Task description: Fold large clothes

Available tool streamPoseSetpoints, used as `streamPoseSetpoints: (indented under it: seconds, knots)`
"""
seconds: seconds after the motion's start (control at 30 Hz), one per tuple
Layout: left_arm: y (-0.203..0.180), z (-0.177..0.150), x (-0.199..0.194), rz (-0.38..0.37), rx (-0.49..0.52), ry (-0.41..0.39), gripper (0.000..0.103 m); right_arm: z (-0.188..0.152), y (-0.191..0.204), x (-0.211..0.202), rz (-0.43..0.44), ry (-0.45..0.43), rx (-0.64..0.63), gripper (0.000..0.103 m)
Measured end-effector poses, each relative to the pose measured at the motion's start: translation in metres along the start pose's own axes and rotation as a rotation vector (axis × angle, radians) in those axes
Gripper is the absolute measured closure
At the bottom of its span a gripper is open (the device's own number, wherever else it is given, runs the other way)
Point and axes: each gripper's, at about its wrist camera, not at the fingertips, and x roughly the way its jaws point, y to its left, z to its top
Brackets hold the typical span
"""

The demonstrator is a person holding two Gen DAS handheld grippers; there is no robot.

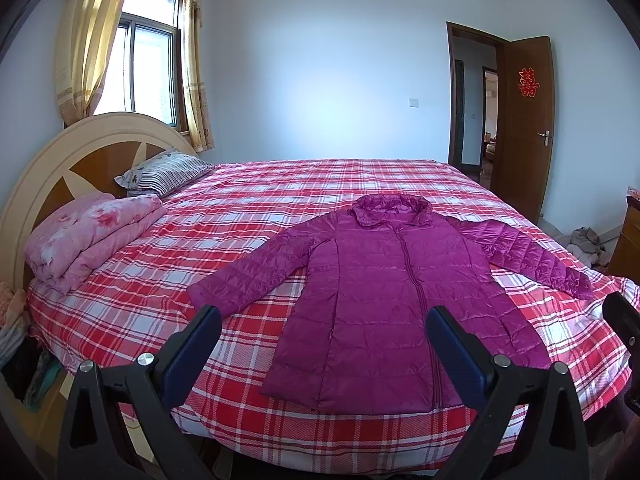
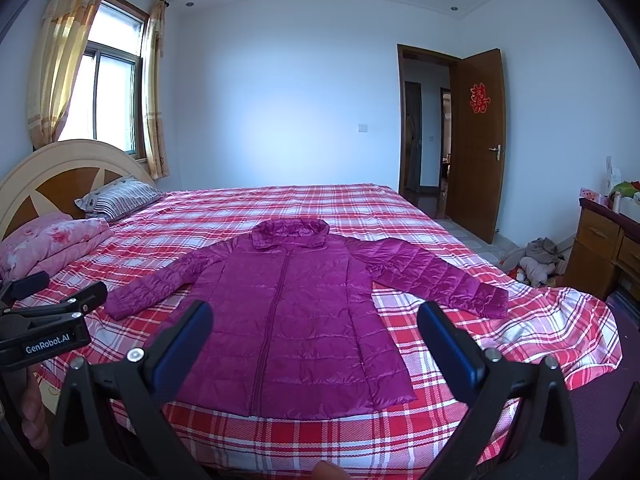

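Magenta quilted jacket (image 1: pixel 384 312) lies face up and zipped on the plaid bed (image 1: pixel 248 216), sleeves spread to both sides, hood toward the far edge, hem near the front edge. Left gripper (image 1: pixel 324 316) and right gripper (image 2: pixel 316 312) hover above the near edge, fingers spread wide, holding nothing.

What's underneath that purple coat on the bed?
The purple coat lies flat, front up, on a red and white checked sheet, which shows all around it. Whatever lies directly beneath the coat's body and sleeves is covered, so I cannot say more.
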Motion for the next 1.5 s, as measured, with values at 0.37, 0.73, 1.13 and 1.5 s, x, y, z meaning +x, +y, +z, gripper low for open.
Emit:
streamPoseSetpoints:
  seconds: [0.37, 0.73, 1.13, 1.5]
  knots:
    - [0.003, 0.001, 0.002, 0.005, -0.009, 0.0, 0.001, -0.002, 0.002, 0.001, 0.003, 0.0, -0.002, 0.0]
    - [0.005, 0.001, 0.004, 0.011, -0.013, 0.002, 0.001, -0.001, 0.004, 0.0, 0.012, 0.003, -0.001, 0.0]
    - [0.003, -0.007, 0.024, 0.026, 0.004, 0.035, 0.001, -0.007, 0.002, 0.013, 0.039, 0.025, 0.007, 0.0]
    - [-0.001, -0.017, 0.099, 0.053, 0.105, 0.074, 0.001, -0.033, -0.045, 0.077, 0.057, 0.143, 0.111, 0.0]
